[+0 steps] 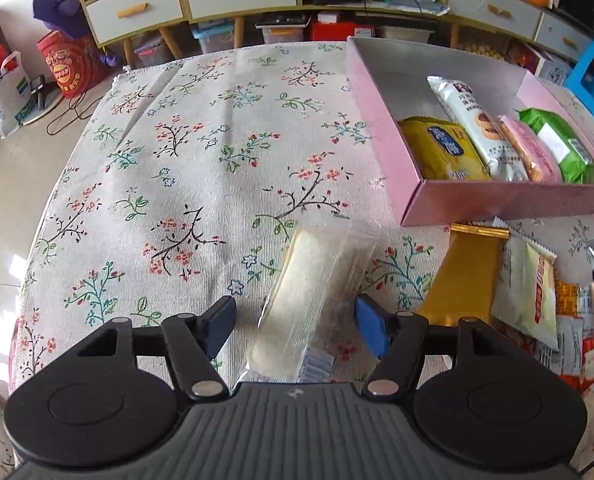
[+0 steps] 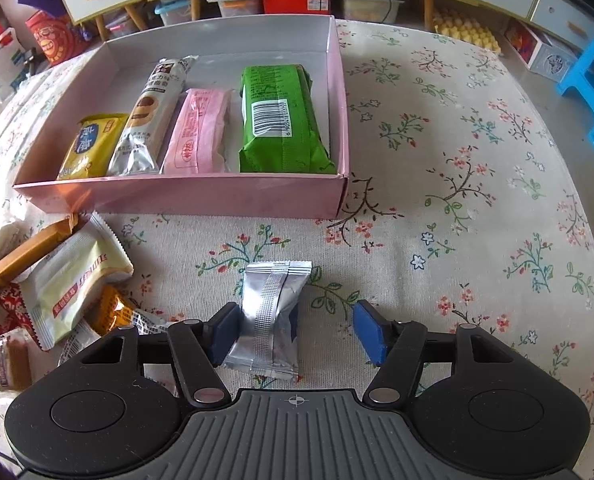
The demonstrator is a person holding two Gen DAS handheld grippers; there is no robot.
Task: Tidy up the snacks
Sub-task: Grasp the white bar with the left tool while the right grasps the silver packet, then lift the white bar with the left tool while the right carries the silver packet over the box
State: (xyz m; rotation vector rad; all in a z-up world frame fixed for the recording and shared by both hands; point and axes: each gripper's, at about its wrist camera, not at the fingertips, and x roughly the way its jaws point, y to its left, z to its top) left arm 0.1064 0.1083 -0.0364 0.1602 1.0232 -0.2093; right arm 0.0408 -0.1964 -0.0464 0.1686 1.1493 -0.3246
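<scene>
Left gripper [image 1: 295, 326], black with blue pads: jaws apart, straddling a long clear-wrapped pale wafer bar [image 1: 317, 296] that lies on the floral tablecloth [image 1: 169, 160], in front of the shallow pink cardboard box [image 1: 381, 128] and off its near left corner. Neither pad touches the wrapper, though the right one stands just beside it.

Right gripper [image 2: 297, 330], same build: jaws apart around a small crinkled silver foil packet [image 2: 271, 316], which lies on the cloth in front of the box's near wall. The left pad is at the packet's edge, perhaps touching; the right pad is well clear.

Inside the box, side by side against the near wall: yellow packet [image 2: 91, 146], grey biscuit sleeve [image 2: 149, 120], pink bar [image 2: 199, 132], green pack [image 2: 281, 120]. A loose pile of snack packets [image 2: 65, 280] lies in front of the box's left end.

Handling, as judged: both items look light. The wafer bar is probably brittle under slippery film; take it across its narrow width near mid-length, gently. The foil packet is soft and crushable; close on its puffed body, not the crimped ends.
</scene>
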